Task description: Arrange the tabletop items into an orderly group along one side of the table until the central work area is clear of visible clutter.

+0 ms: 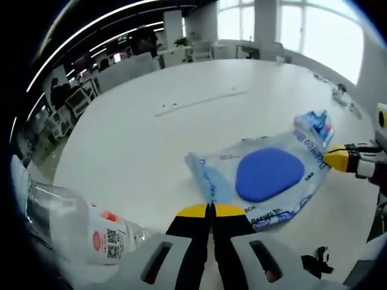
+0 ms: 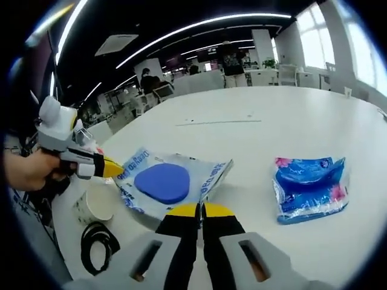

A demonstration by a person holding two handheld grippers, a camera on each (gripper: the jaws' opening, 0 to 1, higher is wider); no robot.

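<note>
Sprawling across the white table point(image 2: 302, 109), the clear pouch with the blue oval pad point(image 2: 163, 182) is the landmark, and both grippers hold it so it can be carried flat to one side. The right gripper point(image 2: 201, 212) has its jaws together on the pouch's near corner. The left gripper point(image 1: 211, 212), jaws likewise together, appears to pinch the opposite edge; seen from the right gripper view, its yellow tip meets the pouch's left edge. Right of the pouch, well apart, lies a blue tissue pack point(image 2: 310, 187), not yet gathered. In the left gripper view a clear plastic bottle point(image 1: 84, 232) lies left of the pouch. Just beside the pouch's left corner stands a paper cup point(image 2: 97, 204), with a coiled black cable point(image 2: 97, 246) nearer the camera.
</note>
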